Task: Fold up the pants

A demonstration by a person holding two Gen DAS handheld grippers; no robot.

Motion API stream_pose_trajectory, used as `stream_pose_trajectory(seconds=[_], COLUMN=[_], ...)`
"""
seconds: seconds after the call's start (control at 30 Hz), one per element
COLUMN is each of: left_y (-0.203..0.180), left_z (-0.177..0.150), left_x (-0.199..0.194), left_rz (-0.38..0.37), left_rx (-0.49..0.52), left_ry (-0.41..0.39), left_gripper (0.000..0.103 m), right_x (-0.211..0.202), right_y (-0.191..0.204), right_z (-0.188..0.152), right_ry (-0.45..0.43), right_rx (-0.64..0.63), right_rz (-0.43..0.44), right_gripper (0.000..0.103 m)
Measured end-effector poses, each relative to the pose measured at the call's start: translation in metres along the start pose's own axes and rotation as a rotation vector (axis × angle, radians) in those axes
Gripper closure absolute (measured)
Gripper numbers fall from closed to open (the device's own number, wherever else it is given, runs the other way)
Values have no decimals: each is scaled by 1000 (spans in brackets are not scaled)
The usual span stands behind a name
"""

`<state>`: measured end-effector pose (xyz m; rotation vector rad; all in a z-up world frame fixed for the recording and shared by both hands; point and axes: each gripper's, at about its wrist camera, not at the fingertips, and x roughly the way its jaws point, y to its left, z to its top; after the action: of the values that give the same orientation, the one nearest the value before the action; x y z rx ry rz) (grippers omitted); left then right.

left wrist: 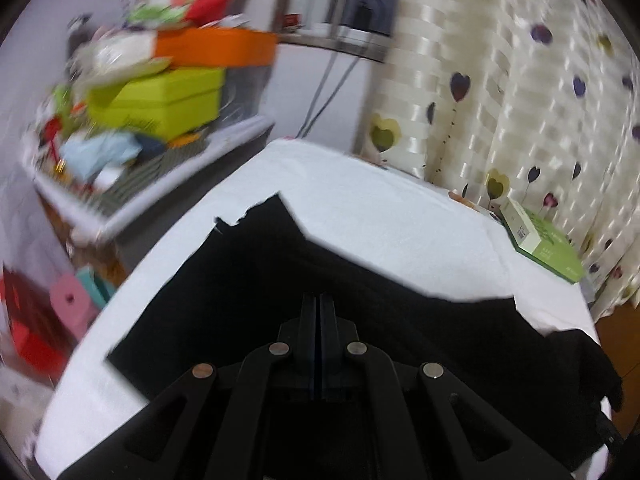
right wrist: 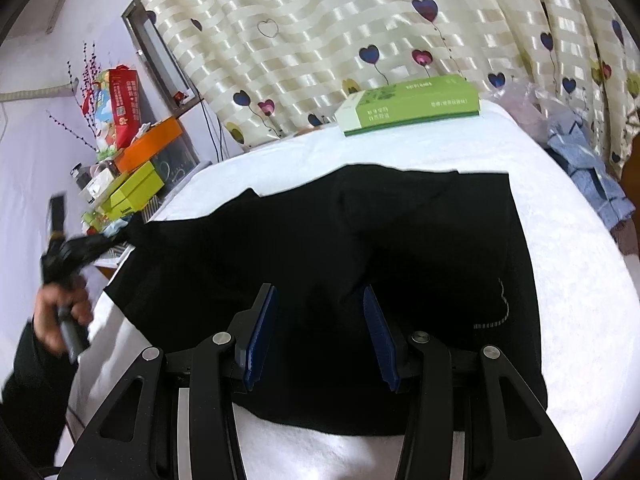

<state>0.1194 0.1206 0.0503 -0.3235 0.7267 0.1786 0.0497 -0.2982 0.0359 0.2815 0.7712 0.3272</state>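
The black pants (right wrist: 360, 264) lie spread on a white-covered table (right wrist: 580, 280), taking up most of its middle. In the right wrist view their long axis runs left to right across the frame. One straight hem-like edge sits toward the right, close to the table's right side. The other end reaches the table's left edge, where a corner of cloth is pulled up off the surface toward the left gripper (right wrist: 86, 246). A thin pale stitched line shows near the right end. The cloth has soft ridges and is not flat everywhere.

In the left wrist view the pants (left wrist: 280, 280) stretch away from the camera, with a ragged pointed edge at the far side. The left gripper (left wrist: 319, 300) has its fingers pressed together. Black cloth lies right under them, but whether any is pinched between them I cannot tell. A hand (right wrist: 60, 312) holds that gripper's handle at the table's left edge.

The right gripper (right wrist: 320, 308) hovers over the near part of the pants, its blue-padded fingers (right wrist: 260, 340) wide apart with nothing between them.

A green box (right wrist: 408, 104) rests at the table's far edge. Behind it hangs a cream curtain (right wrist: 320, 20) printed with hearts. A shelf (left wrist: 140, 184) at the left is piled with orange and lime boxes. Blue checked cloth (right wrist: 588, 176) lies beside the table at the right.
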Motion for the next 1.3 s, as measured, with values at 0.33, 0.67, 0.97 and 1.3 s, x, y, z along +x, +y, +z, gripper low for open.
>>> stream_pose_trajectory(seconds=[0.33, 0.67, 0.97, 1.3], left_y=[48, 52, 55, 61], left_z=[-26, -32, -29, -20], left_x=[8, 0, 13, 20], left_rz=[-110, -246, -164, -75], left_rx=[-174, -287, -307, -293], left_ry=[86, 80, 106, 133], left_gripper=[79, 43, 40, 99], right_x=[0, -6, 5, 9], right_y=[-26, -30, -32, -52], right_z=[-6, 7, 21, 35], right_ry=[43, -31, -58, -75], right_rx=[163, 274, 286, 397], right_rz=[17, 127, 90, 25], right_gripper=[57, 48, 48, 92])
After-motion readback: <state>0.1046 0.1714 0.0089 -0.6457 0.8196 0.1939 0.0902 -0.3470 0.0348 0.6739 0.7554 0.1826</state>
